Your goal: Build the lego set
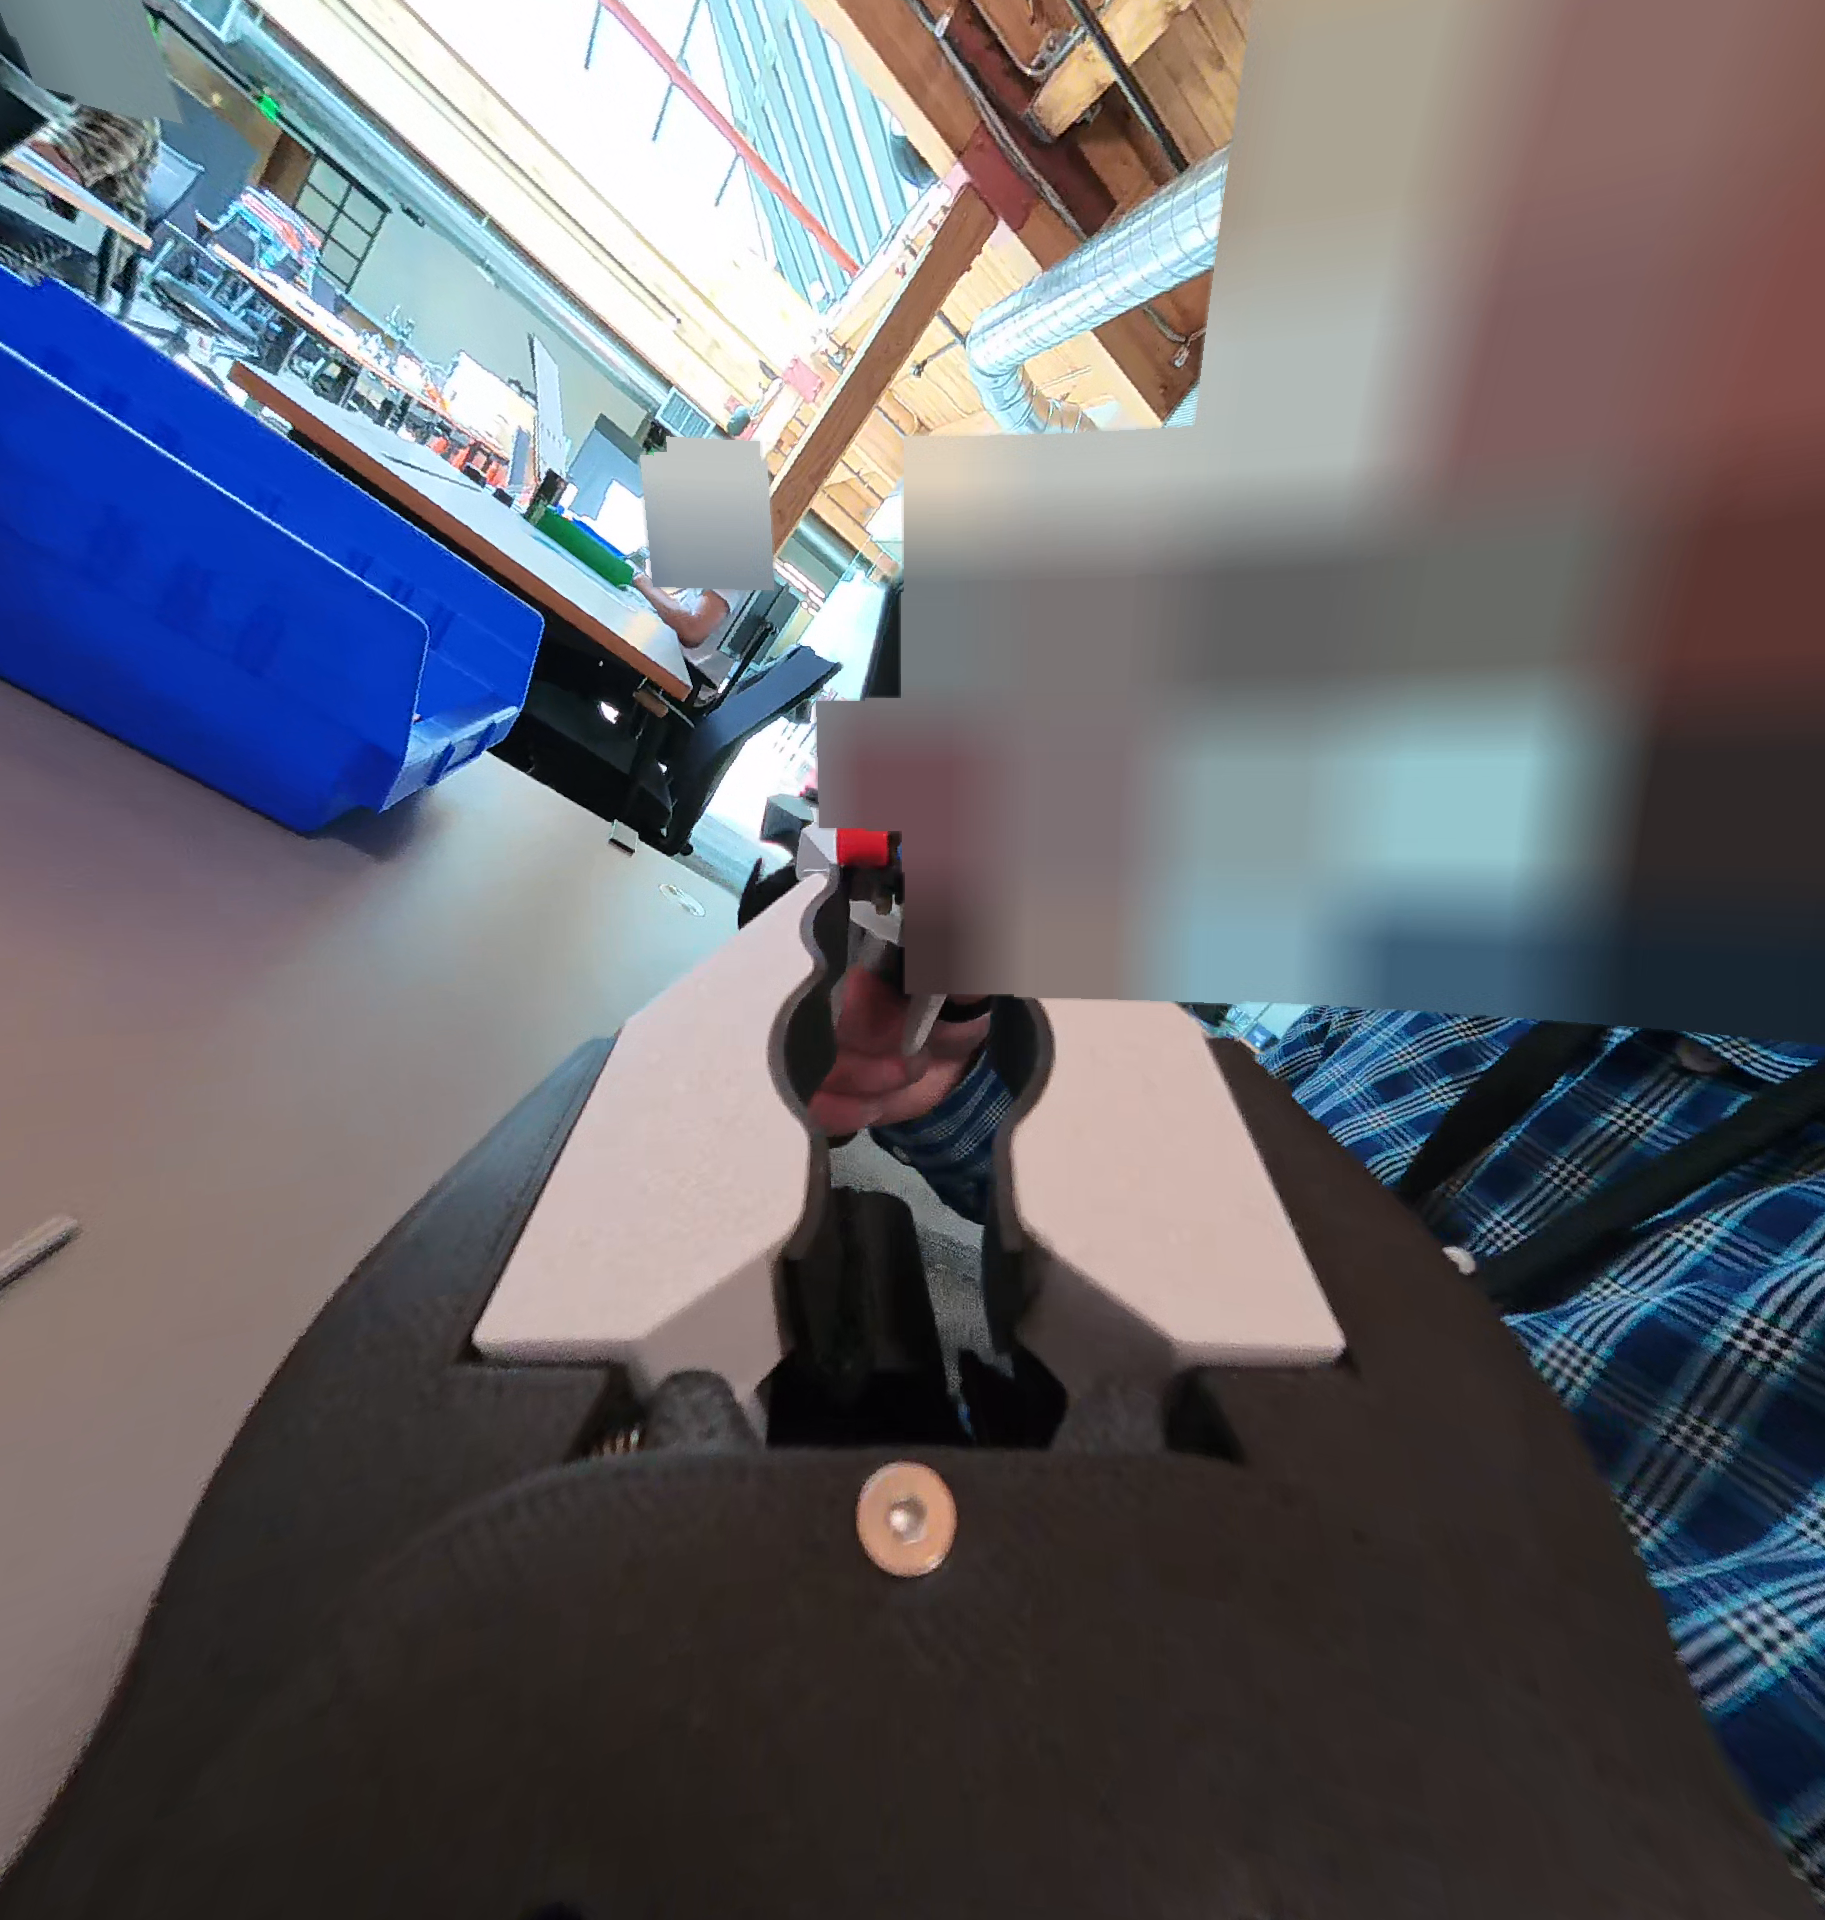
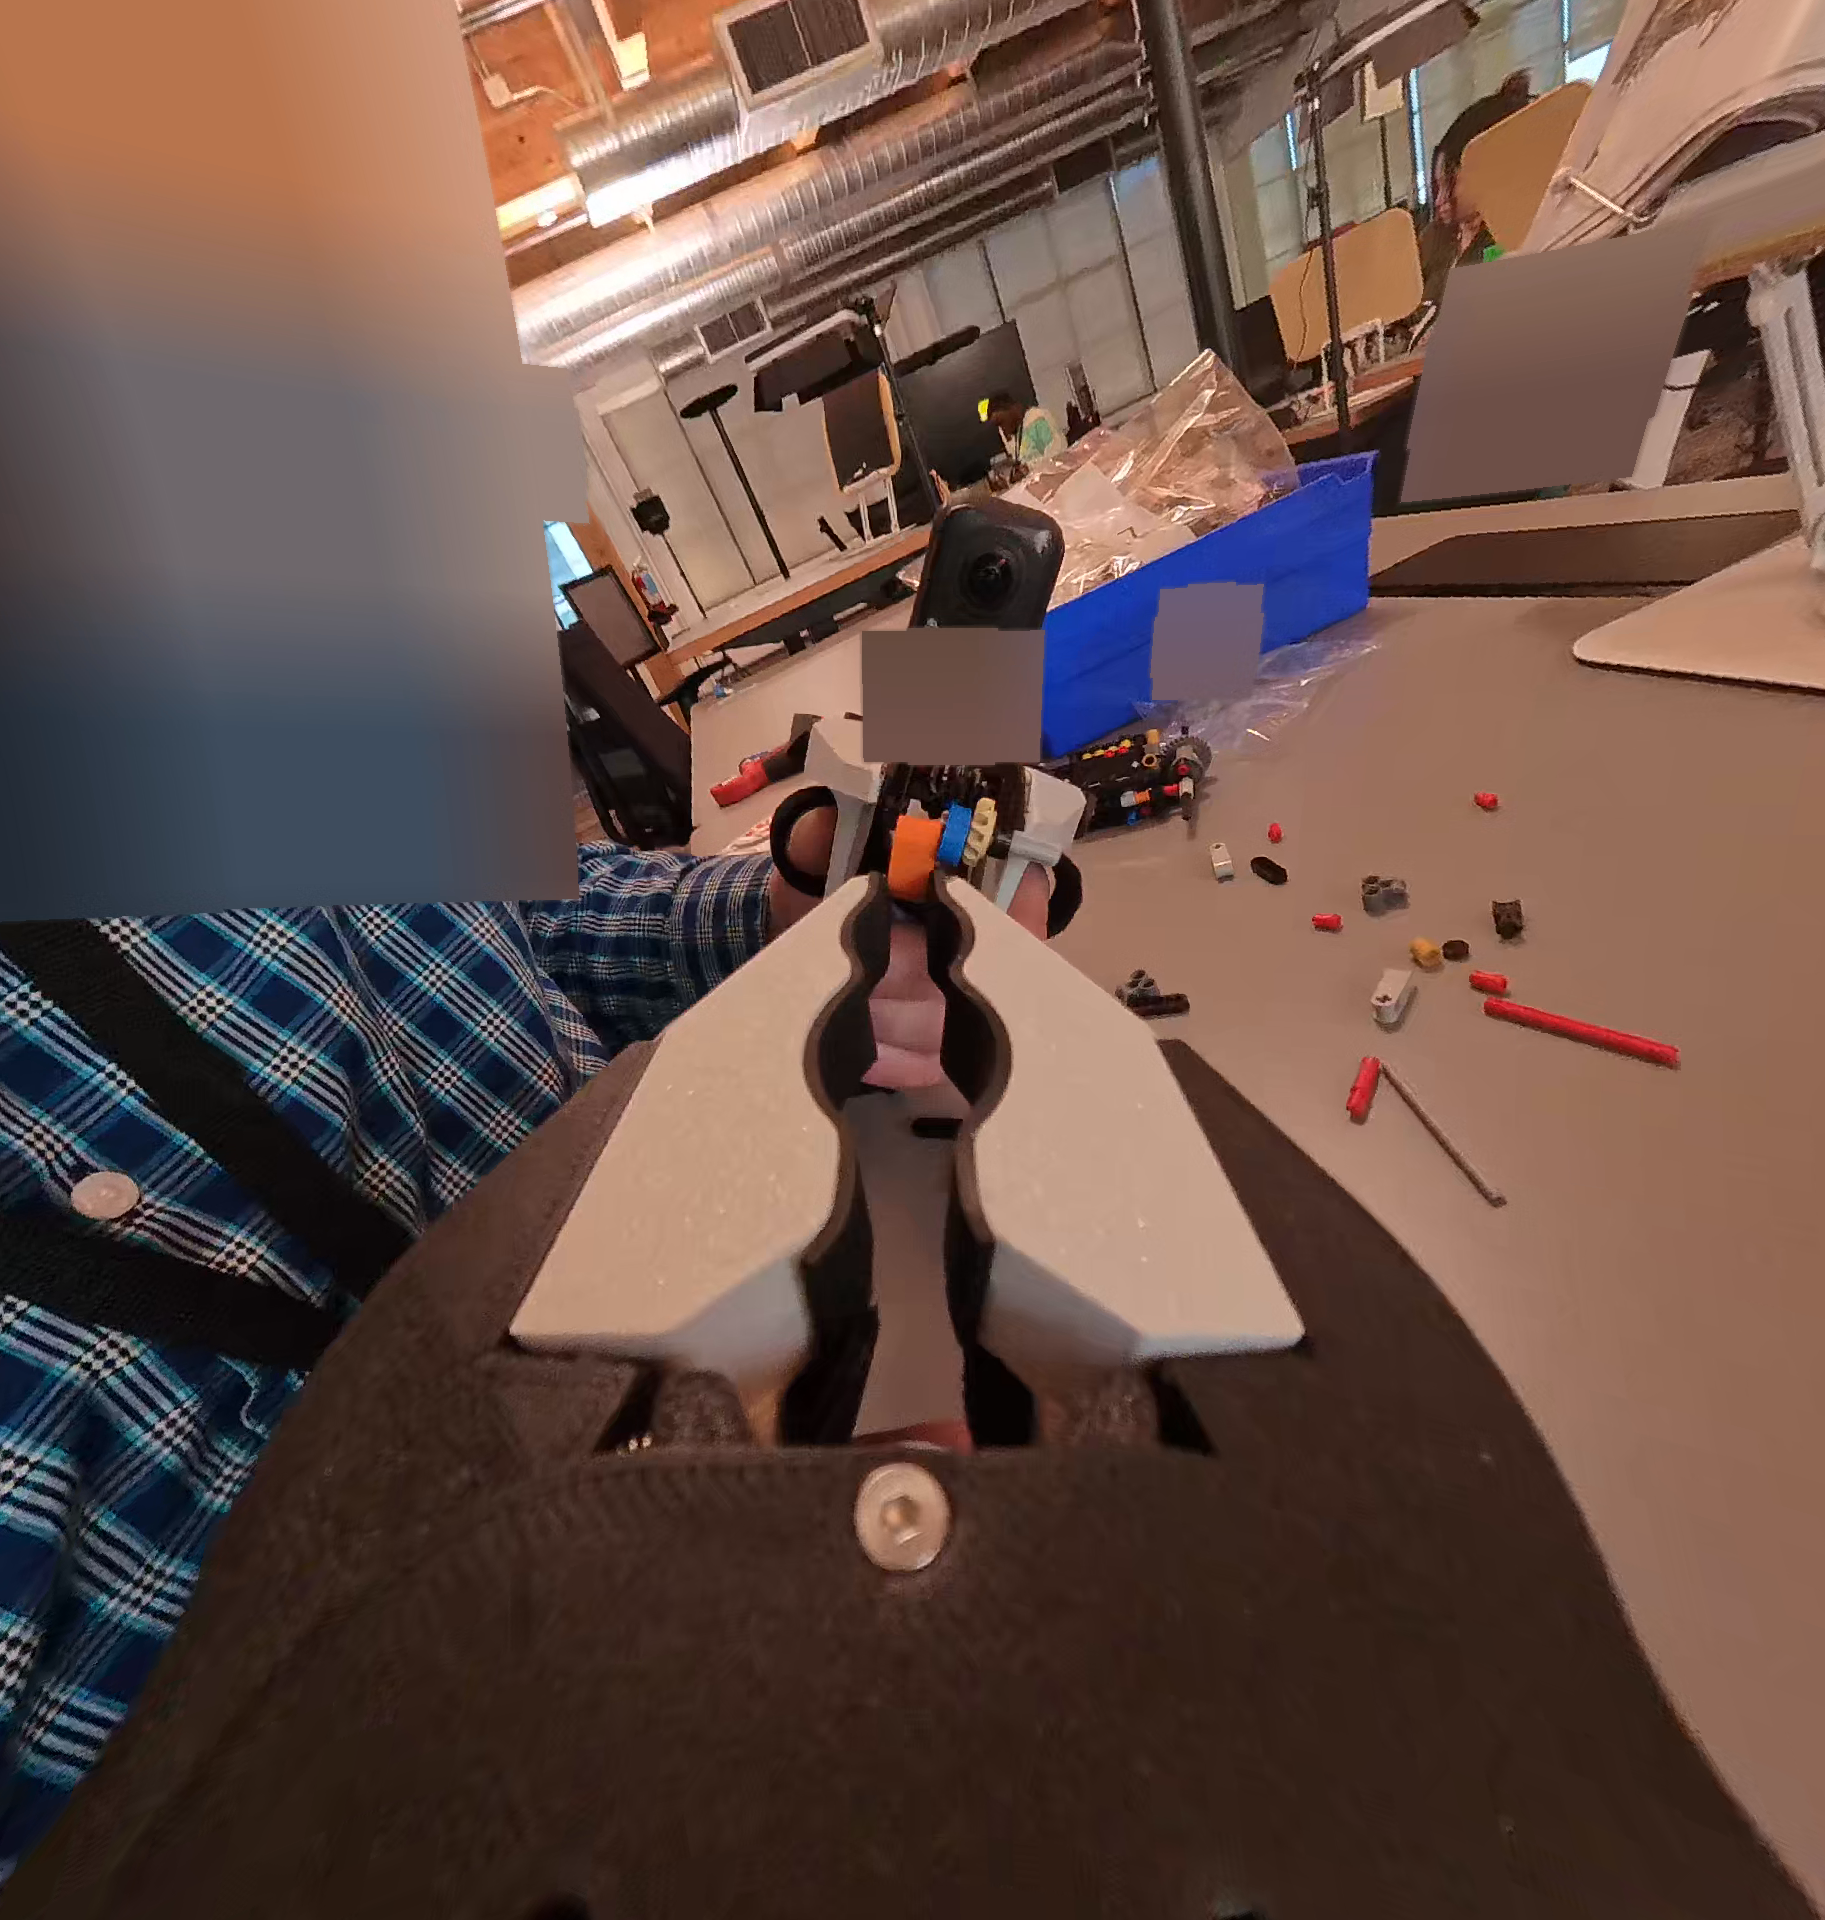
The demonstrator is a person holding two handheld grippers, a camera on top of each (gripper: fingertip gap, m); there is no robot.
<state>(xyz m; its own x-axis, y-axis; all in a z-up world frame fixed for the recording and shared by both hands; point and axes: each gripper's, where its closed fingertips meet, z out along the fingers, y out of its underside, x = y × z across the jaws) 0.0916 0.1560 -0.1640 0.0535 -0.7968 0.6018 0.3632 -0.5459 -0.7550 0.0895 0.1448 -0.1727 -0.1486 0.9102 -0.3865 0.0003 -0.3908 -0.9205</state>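
Open workshop: grey table [image 2: 1510,748], wood beams [image 1: 887,312], silver ducts [image 2: 742,156], bright windows [image 1: 534,94], desks [image 1: 575,582], black chair [image 1: 731,727].

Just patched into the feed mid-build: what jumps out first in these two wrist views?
In the right wrist view, the right gripper pinches an orange piece on a small lego assembly held up by the left gripper opposite it. Loose red pins and small parts lie on the grey table to the right, before a blue bin of clear bags.

Blue bin [image 2: 1214,623], crinkled plastic bags [image 2: 1147,457], monitor stand [image 2: 1739,623]
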